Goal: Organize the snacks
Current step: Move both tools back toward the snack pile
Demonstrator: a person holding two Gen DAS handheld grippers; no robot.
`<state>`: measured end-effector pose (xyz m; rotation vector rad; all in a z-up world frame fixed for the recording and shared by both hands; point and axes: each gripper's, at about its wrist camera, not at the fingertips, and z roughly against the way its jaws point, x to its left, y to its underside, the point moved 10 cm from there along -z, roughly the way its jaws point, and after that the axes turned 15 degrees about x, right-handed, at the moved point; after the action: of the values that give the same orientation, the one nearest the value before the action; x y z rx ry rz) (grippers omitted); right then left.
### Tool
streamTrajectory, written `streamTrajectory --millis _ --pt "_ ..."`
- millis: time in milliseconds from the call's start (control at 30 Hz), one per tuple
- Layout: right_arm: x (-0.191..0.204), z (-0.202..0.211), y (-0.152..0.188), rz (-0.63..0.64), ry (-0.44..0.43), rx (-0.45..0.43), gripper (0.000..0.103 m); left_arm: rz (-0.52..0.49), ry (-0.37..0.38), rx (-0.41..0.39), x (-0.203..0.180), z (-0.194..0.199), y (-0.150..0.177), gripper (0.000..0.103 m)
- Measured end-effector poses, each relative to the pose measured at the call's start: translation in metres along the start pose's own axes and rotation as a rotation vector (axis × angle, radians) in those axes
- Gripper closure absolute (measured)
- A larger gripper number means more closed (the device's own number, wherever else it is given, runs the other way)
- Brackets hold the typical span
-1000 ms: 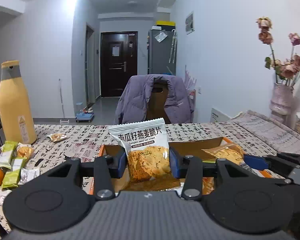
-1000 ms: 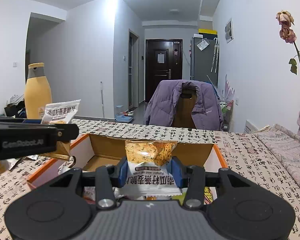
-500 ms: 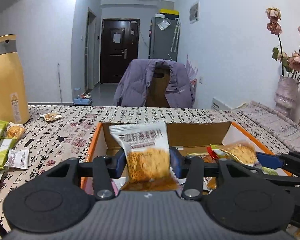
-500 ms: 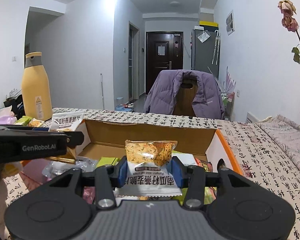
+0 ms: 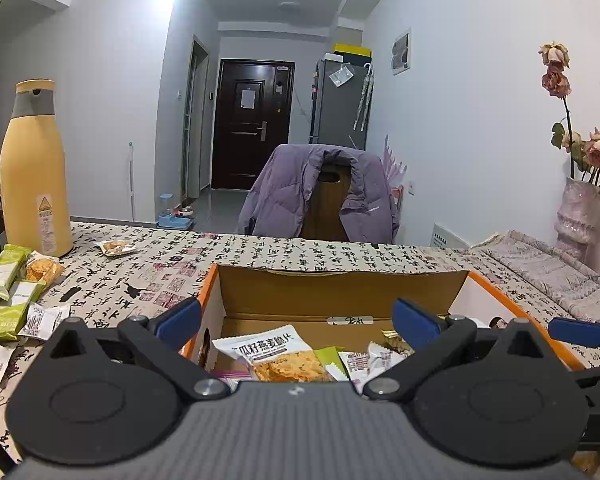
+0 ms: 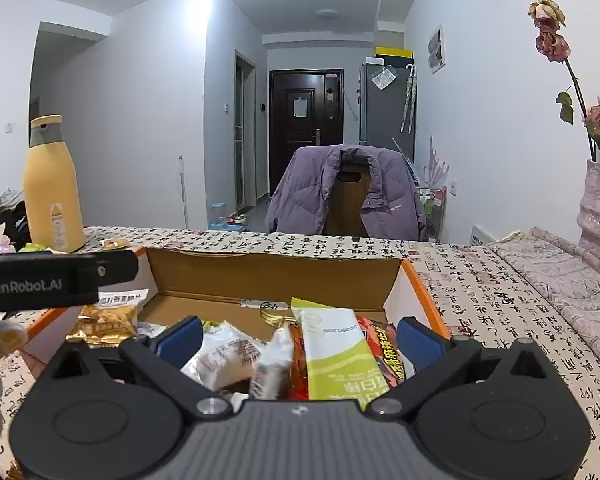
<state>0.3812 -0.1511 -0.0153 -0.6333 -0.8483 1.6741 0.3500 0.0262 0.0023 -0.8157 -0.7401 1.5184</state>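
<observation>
Several snack packets inside open cardboard box

Colours on the snack table

An orange-edged brown cardboard box is set on a white calligraphy-print tablecloth; a yellow bottle with grey collar and lime-green wrapped bar are seen too.

Table, calligraphy-print cloth: open cardboard box, yellow bottle, loose snack packets at left.
</observation>
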Motion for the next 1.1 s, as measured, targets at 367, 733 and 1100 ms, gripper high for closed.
streamTrajectory --millis 367,733,1100 --pt "0.003 0.011 -0.008 0.023 0.035 -0.019 0.000 0.052 -0.015 -0.015 0.004 0.013 -0.010 0.000" --pt "0.000 0.048 -0.007 0.017 0.046 -0.035 0.000 0.073 -0.023 -0.019 0.012 0.047 -0.012 0.000" --pt "-0.015 0.082 0.020 0.009 0.072 -0.016 0.000 0.051 -0.030 0.020 0.014 0.070 0.015 0.000"
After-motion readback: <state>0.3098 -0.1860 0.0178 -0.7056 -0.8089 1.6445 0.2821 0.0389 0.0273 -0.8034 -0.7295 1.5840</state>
